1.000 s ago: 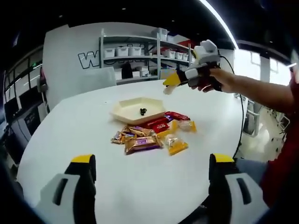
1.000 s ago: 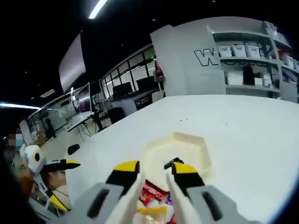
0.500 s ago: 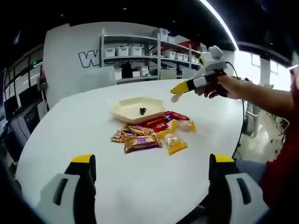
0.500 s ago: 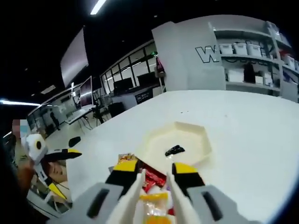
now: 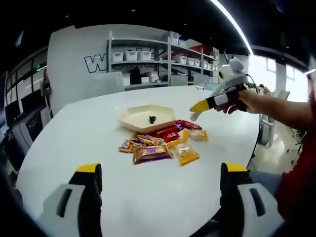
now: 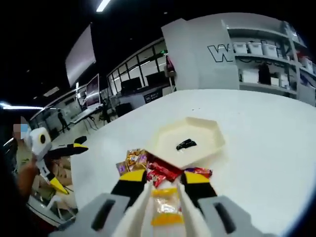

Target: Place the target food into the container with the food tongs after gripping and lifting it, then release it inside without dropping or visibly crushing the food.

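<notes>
A white table (image 5: 148,192) is shown bearing a cream hexagonal tray (image 5: 146,118) with a small dark item (image 5: 152,119) inside. Wrapped snacks (image 5: 150,151) are heaped just near of the tray. The right gripper (image 6: 164,184), fitted with white tongs (image 6: 143,207), is held above a yellow packet (image 6: 165,212); a narrow gap is left, nothing gripped. The left gripper (image 5: 159,170) is held wide apart.
</notes>
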Demonstrator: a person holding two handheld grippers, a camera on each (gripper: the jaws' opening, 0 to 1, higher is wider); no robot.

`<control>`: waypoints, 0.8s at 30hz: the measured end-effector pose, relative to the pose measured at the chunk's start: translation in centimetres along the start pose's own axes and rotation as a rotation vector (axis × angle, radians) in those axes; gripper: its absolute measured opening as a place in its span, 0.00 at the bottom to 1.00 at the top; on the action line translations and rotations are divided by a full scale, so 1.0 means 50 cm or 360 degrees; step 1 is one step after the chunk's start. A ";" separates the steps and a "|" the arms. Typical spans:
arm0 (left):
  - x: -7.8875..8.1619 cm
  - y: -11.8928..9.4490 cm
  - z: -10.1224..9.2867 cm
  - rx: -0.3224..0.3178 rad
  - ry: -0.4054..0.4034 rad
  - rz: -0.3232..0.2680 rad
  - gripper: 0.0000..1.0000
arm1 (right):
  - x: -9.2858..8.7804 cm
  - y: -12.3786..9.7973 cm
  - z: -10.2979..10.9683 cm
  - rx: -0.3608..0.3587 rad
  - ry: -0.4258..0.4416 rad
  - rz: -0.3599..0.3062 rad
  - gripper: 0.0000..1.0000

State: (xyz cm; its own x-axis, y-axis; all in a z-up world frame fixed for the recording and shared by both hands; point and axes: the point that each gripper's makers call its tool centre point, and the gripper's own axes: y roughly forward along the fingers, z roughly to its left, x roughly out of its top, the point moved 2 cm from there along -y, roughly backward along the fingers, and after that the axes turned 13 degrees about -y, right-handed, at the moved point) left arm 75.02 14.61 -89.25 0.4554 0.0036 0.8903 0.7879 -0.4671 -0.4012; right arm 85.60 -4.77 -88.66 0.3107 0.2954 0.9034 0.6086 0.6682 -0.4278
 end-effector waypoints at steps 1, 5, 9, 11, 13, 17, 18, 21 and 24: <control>-0.002 0.000 0.000 0.0001 -0.0001 0.0005 0.98 | -0.005 -0.001 0.002 0.0001 -0.0004 0.0004 0.23; -0.011 0.003 -0.007 -0.0013 -0.0006 0.0018 0.97 | -0.020 -0.004 0.010 0.0010 -0.0018 0.0026 0.23; -0.014 0.004 -0.008 -0.0010 -0.0003 0.0019 0.97 | -0.034 -0.001 0.019 0.0026 -0.0060 0.0049 0.24; -0.014 0.004 -0.010 -0.0012 -0.0009 0.0017 0.97 | -0.041 0.001 0.025 0.0026 -0.0086 0.0067 0.24; -0.013 0.004 -0.011 -0.0012 -0.0007 0.0016 0.97 | -0.047 0.002 0.029 0.0029 -0.0101 0.0084 0.24; -0.011 0.004 -0.011 -0.0008 0.0001 0.0011 0.97 | -0.047 -0.002 0.031 -0.0007 -0.0166 0.0074 0.25; -0.010 0.004 -0.011 -0.0008 -0.0001 0.0008 0.97 | -0.045 -0.002 0.030 -0.0008 -0.0166 0.0062 0.25; -0.010 0.006 -0.013 -0.0010 -0.0007 0.0009 0.97 | -0.052 0.005 0.028 -0.0006 -0.0170 0.0078 0.25; -0.012 0.008 -0.014 -0.0010 -0.0004 0.0011 0.97 | -0.061 0.011 0.030 -0.0011 -0.0229 0.0107 0.25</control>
State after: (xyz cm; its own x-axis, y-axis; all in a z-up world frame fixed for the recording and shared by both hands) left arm 74.77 13.82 -89.77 0.4620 0.0023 0.8869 0.7819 -0.4730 -0.4061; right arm 83.88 -4.30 -91.63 0.2435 0.4342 0.8673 0.5953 0.6390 -0.4871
